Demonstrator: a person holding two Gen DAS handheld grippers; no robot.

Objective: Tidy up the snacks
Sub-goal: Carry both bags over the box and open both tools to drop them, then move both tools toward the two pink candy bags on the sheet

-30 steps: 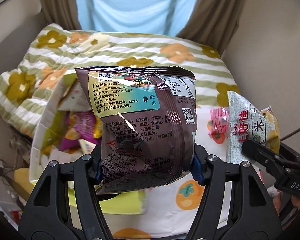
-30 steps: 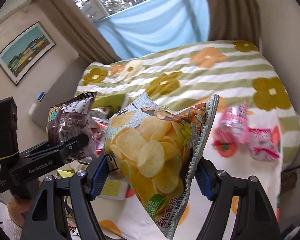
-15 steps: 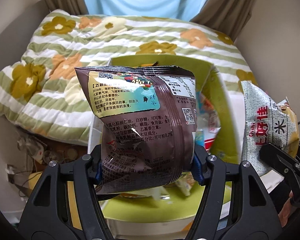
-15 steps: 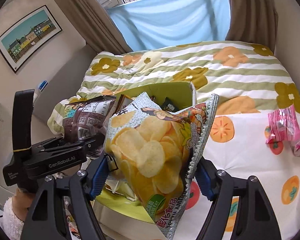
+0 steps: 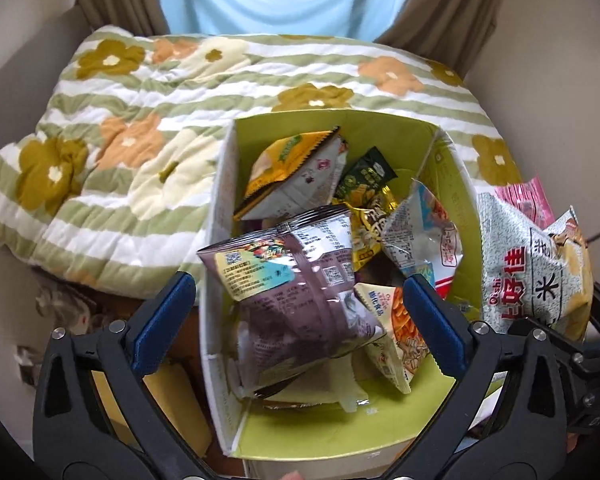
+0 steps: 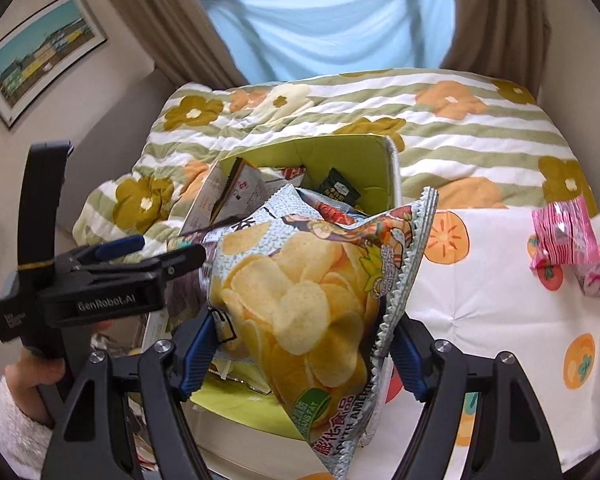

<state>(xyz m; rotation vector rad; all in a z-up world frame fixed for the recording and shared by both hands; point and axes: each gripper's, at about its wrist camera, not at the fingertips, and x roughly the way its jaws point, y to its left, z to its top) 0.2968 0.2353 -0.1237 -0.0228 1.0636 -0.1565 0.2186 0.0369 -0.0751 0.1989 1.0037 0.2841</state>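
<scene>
Left hand-held gripper [image 5: 298, 304], bottom centre of the left wrist view: jaws opening, blue pads clear of the glossy brown foil snack bag [image 5: 296, 292], which sits between them over the green-lined cardboard box [image 5: 380, 128] of snack packets. Right hand-held gripper [image 6: 300, 344], lower centre of its view: clamped on the patterned potato-chip bag [image 6: 308, 300], above the box's near edge, floral bed quilt [image 6: 460, 120] behind.
</scene>
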